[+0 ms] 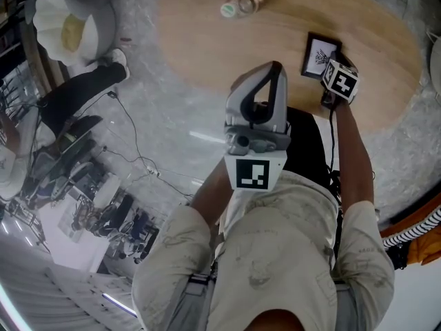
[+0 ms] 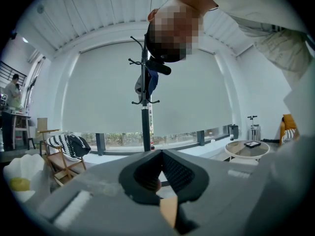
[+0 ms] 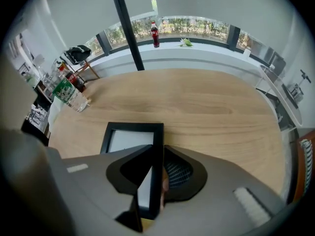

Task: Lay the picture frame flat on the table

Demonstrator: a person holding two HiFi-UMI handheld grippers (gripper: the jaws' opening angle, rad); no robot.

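Progress looks partial: the picture frame (image 1: 320, 54) appears tilted up off the wooden surface (image 1: 275, 40) at about 1 o'clock from the person, not yet flat. Its side rail is clamped between the jaws of the right tool (image 3: 157, 150), which points steeply down. What seems left is to tip it onto the wood and let go; the left tool (image 2: 161, 155) hangs clenched and empty at 6 o'clock by the body.

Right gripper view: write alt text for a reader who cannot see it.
The right gripper clamps the right edge of a black picture frame on a pale wooden table. A clear bottle lies near the table's left edge, and a dark soda bottle stands on the window ledge beyond.
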